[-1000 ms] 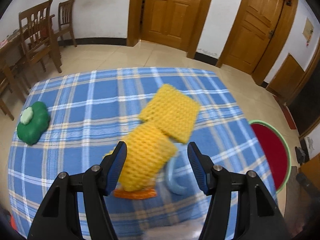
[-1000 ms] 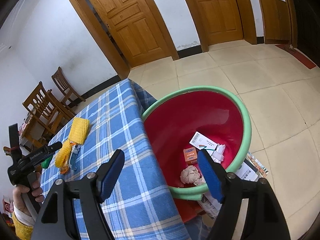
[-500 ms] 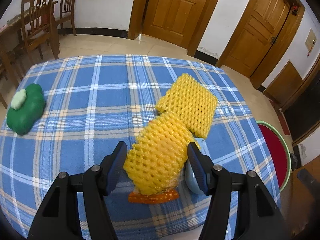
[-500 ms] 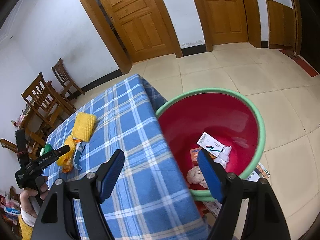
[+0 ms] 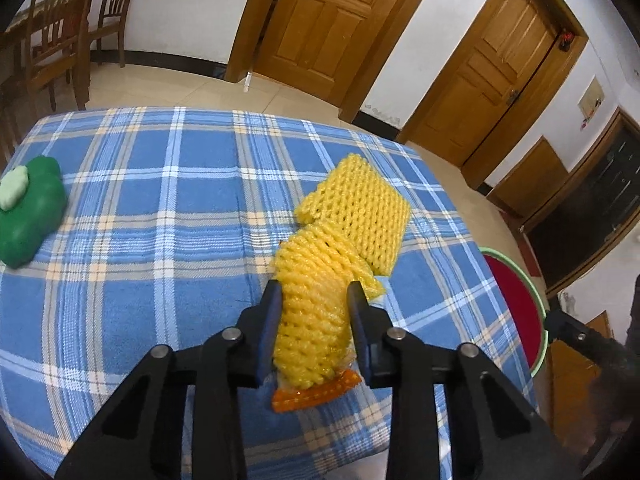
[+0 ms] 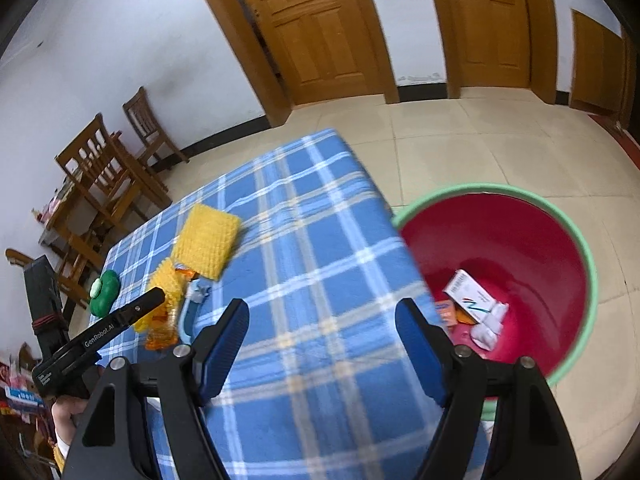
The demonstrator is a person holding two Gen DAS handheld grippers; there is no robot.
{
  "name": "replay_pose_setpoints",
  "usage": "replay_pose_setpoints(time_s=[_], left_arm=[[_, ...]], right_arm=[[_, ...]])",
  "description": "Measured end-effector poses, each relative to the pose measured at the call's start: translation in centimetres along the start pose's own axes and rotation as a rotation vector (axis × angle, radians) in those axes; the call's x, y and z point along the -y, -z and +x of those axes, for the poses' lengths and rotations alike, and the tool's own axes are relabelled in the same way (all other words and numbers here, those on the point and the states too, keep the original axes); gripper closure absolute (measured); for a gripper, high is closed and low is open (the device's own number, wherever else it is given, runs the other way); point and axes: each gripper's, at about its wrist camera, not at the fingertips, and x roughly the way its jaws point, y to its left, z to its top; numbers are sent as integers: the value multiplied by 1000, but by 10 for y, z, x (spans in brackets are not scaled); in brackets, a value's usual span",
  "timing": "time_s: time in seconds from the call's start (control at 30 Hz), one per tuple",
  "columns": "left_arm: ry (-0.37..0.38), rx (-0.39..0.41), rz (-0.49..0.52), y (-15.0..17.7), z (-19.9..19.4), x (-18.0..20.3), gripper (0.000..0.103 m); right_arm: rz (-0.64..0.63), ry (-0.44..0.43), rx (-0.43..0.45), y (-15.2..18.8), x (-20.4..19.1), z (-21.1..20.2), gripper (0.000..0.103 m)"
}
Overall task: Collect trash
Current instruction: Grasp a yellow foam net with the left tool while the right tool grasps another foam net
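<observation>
My left tongs [image 5: 314, 300] have just been closing and now pinch the yellow foam net [image 5: 316, 312] between the pads. An orange wrapper [image 5: 314, 394] lies under it; a second net [image 5: 360, 216] lies just ahead on the tabletop [image 5: 160, 200]. My right tongs [image 6: 320, 332] are spread wide, holding nothing, above the tabletop edge. The red bin [image 6: 520, 248] stands to their right, with trash inside.

Green clover-shaped toy [image 5: 28, 216] far left on blue plaid tablecloth [image 5: 168, 208]; wooden chairs [image 5: 60, 44] upper left; wooden doors [image 5: 324, 28] top centre.
</observation>
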Motion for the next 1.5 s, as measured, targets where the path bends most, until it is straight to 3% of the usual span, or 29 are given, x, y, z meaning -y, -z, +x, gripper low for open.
replay_pose_setpoints(time_s=[0.3, 0.43, 0.67, 0.9, 1.1, 1.17, 1.23, 1.33, 1.5], left_arm=[[22, 90, -83, -8, -25, -30, 77], [-37, 148, -97, -12, -37, -40, 78], [-146, 150, -121, -10, -32, -56, 77], [-179, 147, -133, -8, -26, -62, 78], [-187, 138, -137, -5, -23, -63, 78], [-186, 138, -137, -5, -23, -63, 77], [-186, 138, -137, -5, -23, -63, 77], [-184, 140, -139, -5, -22, -63, 77], [-181, 141, -138, -5, -22, -62, 77]], right_arm=[[-57, -9, -37, -9, -39, 36, 25], [-77, -12, -51, -14, -54, 54, 25], [-102, -12, -68, -26, -77, 89, 25], [-111, -4, -96, -35, -90, 122, 26], [-155, 46, -68, -32, -101, 131, 41], [-176, 57, -58, -30, -105, 132, 50], [-179, 21, -66, -30, -108, 132, 71], [-199, -6, -54, -27, -112, 129, 85], [-215, -43, -9, -24, -115, 117, 95]])
